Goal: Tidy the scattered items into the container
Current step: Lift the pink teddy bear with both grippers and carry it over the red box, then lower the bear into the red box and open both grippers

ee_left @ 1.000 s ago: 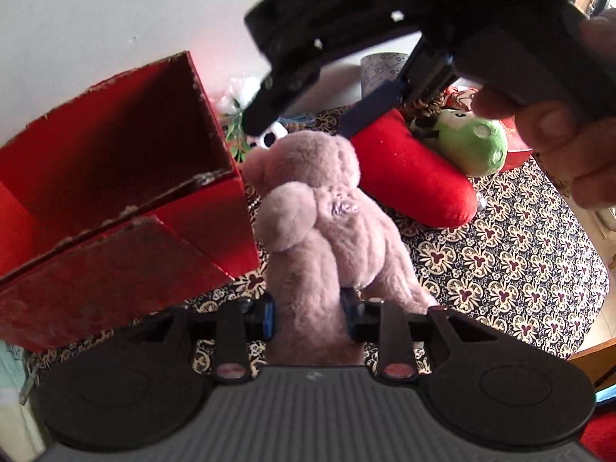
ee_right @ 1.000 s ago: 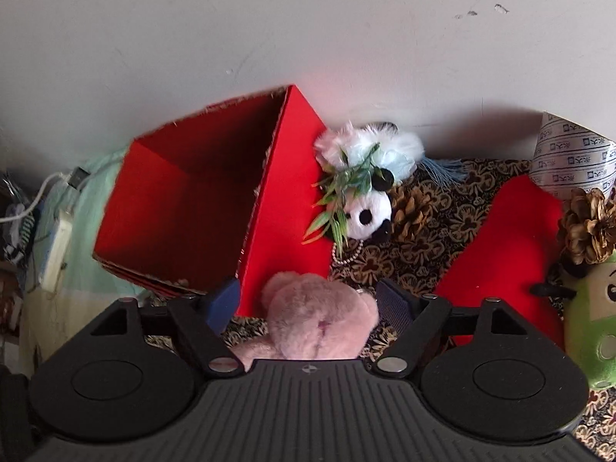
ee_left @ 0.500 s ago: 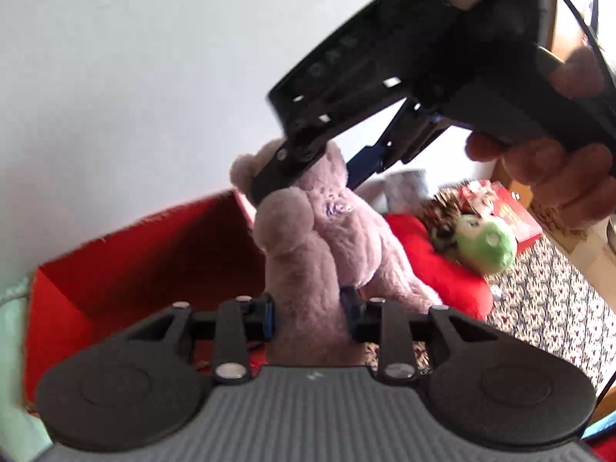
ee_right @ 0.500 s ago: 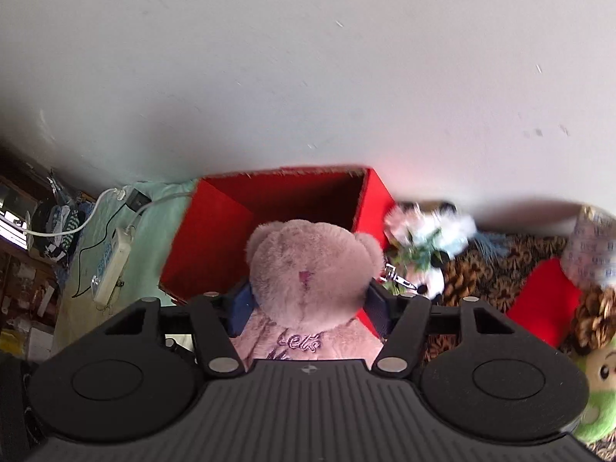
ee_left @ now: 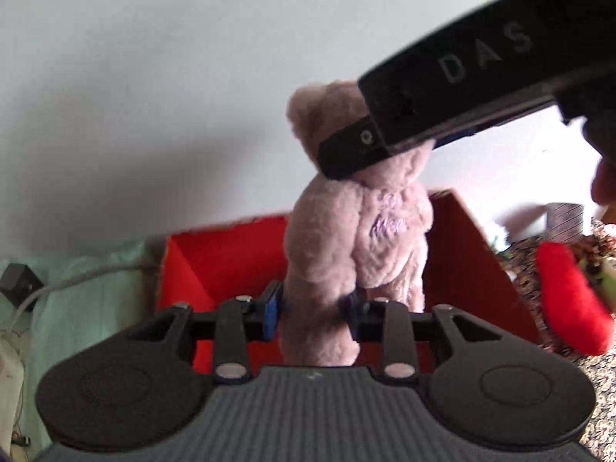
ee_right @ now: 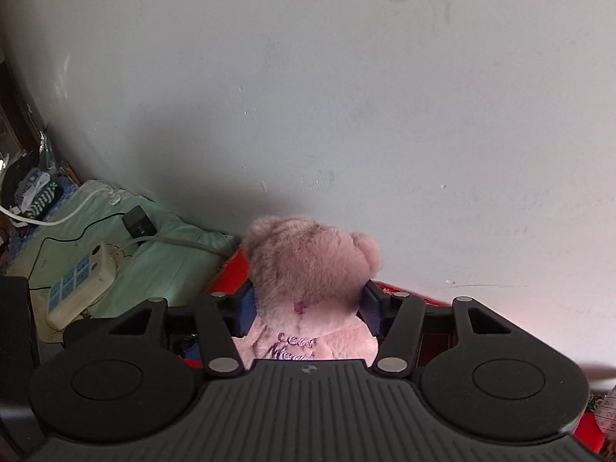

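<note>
A pink teddy bear [ee_left: 354, 246] hangs upright in the air, held at both ends. My left gripper [ee_left: 313, 308] is shut on its legs. My right gripper [ee_right: 308, 306] is shut on its head and neck; the right tool's black body [ee_left: 462, 88] crosses the top right of the left wrist view and hides part of the bear's head. The open red box [ee_left: 215, 261] sits directly behind and below the bear. In the right wrist view only slivers of the red box [ee_right: 231, 273] show behind the bear [ee_right: 308, 269].
A red plush cushion [ee_left: 569, 300] lies right of the box on a patterned cloth [ee_left: 600, 385]. Left of the box, a green cloth [ee_right: 161, 269] carries a power strip [ee_right: 77, 285], a black adapter and cables. A white wall rises close behind.
Both grippers have lifted the bear from the patterned cloth and carried it left, so it now hangs above the red box. The right gripper closed on its head.
</note>
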The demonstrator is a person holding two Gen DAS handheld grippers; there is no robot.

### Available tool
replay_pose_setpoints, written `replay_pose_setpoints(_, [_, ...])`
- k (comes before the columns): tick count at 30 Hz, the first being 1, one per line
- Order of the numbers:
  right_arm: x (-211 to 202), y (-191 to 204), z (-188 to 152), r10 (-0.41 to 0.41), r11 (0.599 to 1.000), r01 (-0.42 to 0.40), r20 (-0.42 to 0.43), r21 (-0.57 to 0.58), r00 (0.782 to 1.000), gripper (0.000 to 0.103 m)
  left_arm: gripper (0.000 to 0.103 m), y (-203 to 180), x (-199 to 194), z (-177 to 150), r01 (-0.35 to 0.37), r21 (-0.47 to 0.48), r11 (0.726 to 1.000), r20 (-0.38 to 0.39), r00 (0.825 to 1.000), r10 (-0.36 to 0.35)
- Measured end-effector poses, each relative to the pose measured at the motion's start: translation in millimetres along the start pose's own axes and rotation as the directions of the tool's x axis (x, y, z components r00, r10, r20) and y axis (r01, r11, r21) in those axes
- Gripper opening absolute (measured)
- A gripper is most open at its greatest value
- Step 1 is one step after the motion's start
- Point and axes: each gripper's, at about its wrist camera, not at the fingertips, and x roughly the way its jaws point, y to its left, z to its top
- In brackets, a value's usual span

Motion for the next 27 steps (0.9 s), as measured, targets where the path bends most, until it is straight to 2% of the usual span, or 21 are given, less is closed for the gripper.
replay_pose_setpoints(3, [29.0, 9.3, -8.5, -0.037, 0.999, 0.037, 0.000, 0.023, 0.999, 0.056, 0.035, 17.2, 23.5, -4.9, -0.004, -0.024, 1.000, -0.064, 0.998, 0.003])
replay_pose_setpoints(7, [65.8, 12.6, -16.3, -0.058, 0.994, 0.060, -0.025, 0.087, 0.998, 0.056, 0.033, 28.5, 46.0, -12.3, -0.014, 0.008, 1.000, -0.131, 0.991, 0.015])
replay_pose_setpoints(9, [82.0, 15.1, -18.5, -0.061, 0.992, 0.065, -0.041, 0.106, 0.997, 0.056, 0.033, 30.6, 57.2, -15.3, -0.021, 0.044, 0.999, -0.170, 0.985, 0.029])
replay_pose_setpoints(13, [110.9, 17.4, -21.5, -0.068, 0.988, 0.076, -0.067, 0.135, 0.995, 0.056, 0.034, 42.2, 77.7, -18.2, -0.039, 0.036, 0.999, -0.250, 0.967, 0.047])
replay_pose_setpoints(16, [125.1, 18.5, -23.3, -0.048, 0.991, 0.057, -0.076, 0.118, 0.996, 0.057, 0.037, 43.2, 80.8, -20.1, -0.027, 0.046, 0.999, -0.253, 0.967, 0.038])
replay_pose_setpoints(21, [133.6, 23.6, -23.2, -0.006, 0.998, 0.011, -0.078, 0.055, 0.997, 0.057, 0.037, 45.8, 83.6, -28.2, -0.018, 0.029, 0.999, -0.264, 0.964, 0.025])
replay_pose_setpoints(25, [142.1, 22.5, -17.1, 0.070, 0.997, -0.064, -0.112, 0.053, 0.991, 0.058, 0.037, 40.7, 86.2, -36.6, 0.008, 0.027, 1.000, -0.286, 0.958, 0.000])
replay_pose_setpoints(27, [141.6, 20.6, -14.5, 0.098, 0.994, -0.091, -0.107, 0.067, 0.989, 0.057, 0.037, 37.8, 83.5, -41.1, -0.005, 0.037, 0.999, -0.273, 0.962, 0.015])
